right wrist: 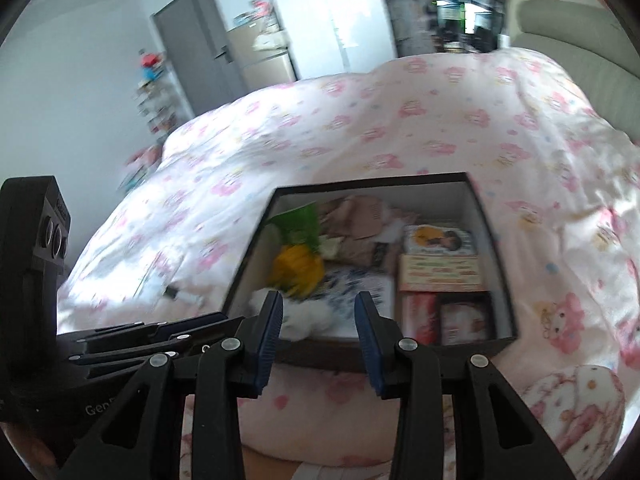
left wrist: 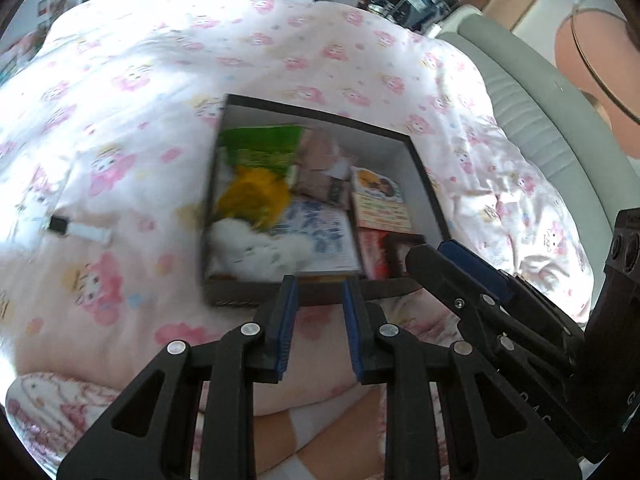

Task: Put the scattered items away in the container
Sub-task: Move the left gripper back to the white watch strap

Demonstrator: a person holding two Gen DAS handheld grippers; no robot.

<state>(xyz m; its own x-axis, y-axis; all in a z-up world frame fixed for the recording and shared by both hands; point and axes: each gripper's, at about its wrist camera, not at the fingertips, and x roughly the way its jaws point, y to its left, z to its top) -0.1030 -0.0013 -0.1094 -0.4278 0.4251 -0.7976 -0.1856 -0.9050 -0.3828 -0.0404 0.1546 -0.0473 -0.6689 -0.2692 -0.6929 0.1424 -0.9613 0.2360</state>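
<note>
Both the left gripper (left wrist: pixel 320 292) and right gripper (right wrist: pixel 318 312) are held spread and empty near the box (left wrist: pixel 428 184), already well filled. One marker (left wrist: pixel 80 230) is left on the quilt (left wrist: pixel 160 80), left of the box; it is best pinched mid-barrel.

This is a bedroom in a home. A bed (right wrist: pixel 360 128) fills most of both views, covered by a pink-and-white quilt (left wrist: pixel 200 60) printed with cartoon characters, and a padded grey-green headboard (left wrist: pixel 532 92) runs along one side. Beyond the bed stand a grey door (right wrist: pixel 196 36), a tall white wardrobe (right wrist: pixel 348 12), a small cabinet (right wrist: pixel 264 60) piled with odds and ends, and cluttered shelves (right wrist: pixel 156 92) against the white wall.
</note>
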